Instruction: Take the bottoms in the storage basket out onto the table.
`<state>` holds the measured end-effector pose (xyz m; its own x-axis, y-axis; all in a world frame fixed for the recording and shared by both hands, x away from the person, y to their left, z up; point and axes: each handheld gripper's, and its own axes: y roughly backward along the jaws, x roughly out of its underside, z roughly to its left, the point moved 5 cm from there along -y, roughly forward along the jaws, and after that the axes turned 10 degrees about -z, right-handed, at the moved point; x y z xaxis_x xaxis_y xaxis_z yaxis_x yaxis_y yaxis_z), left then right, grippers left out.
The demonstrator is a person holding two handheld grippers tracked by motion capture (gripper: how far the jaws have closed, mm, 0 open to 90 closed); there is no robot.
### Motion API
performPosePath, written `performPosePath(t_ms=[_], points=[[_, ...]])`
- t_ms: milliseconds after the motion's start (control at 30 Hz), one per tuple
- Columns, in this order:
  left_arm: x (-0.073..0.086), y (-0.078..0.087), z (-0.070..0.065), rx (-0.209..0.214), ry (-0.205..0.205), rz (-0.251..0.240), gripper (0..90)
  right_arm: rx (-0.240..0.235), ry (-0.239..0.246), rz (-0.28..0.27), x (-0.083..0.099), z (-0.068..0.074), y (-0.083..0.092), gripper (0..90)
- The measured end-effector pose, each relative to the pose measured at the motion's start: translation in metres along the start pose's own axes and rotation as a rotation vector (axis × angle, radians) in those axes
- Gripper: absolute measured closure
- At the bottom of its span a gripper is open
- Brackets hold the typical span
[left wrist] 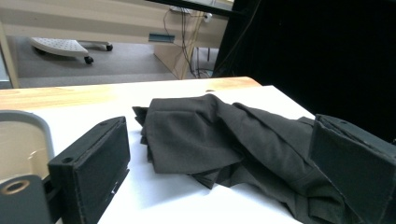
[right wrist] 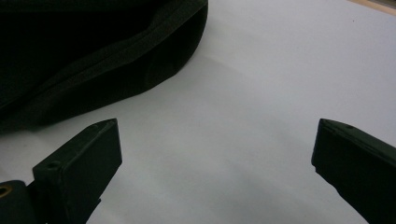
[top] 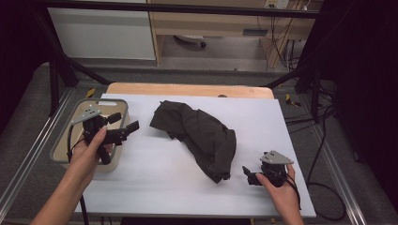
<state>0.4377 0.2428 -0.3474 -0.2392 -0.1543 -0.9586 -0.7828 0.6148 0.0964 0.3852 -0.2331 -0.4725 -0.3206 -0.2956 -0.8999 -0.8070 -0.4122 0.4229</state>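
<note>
Both grippers – left (top: 123, 123), right (top: 249, 176) – jaws wide, holding nothing. Could grab just one layer of dark cloth (top: 199, 132) & bunch it – too crumpled.

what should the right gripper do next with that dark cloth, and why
Probably ease the right gripper forward to the near edge of the dark cloth and close on it. Its jaws stand wide open with nothing between them, and the cloth lies crumpled on the white table just ahead.

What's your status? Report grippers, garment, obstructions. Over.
Left gripper open, over the bin's edge. Right gripper open, low beside the dark garment. Garment crumpled mid-table, untouched. Nothing between grippers and cloth.
</note>
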Motion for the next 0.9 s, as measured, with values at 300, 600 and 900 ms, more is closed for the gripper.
performPosePath(t_ms=[300, 600, 900], points=[[0.009, 0.017, 0.008, -0.024, 0.034, -0.011, 5.5, 0.004, 0.002, 0.002, 0.0, -0.001, 0.0, 2.3], [0.018, 0.033, 0.017, -0.044, 0.049, -0.015, 5.5, 0.005, 0.003, 0.001, 0.001, -0.001, 0.0, 2.3], [0.03, 0.044, 0.023, -0.064, 0.046, -0.004, 5.7, 0.005, 0.003, 0.001, 0.001, -0.001, 0.001, 2.3]])
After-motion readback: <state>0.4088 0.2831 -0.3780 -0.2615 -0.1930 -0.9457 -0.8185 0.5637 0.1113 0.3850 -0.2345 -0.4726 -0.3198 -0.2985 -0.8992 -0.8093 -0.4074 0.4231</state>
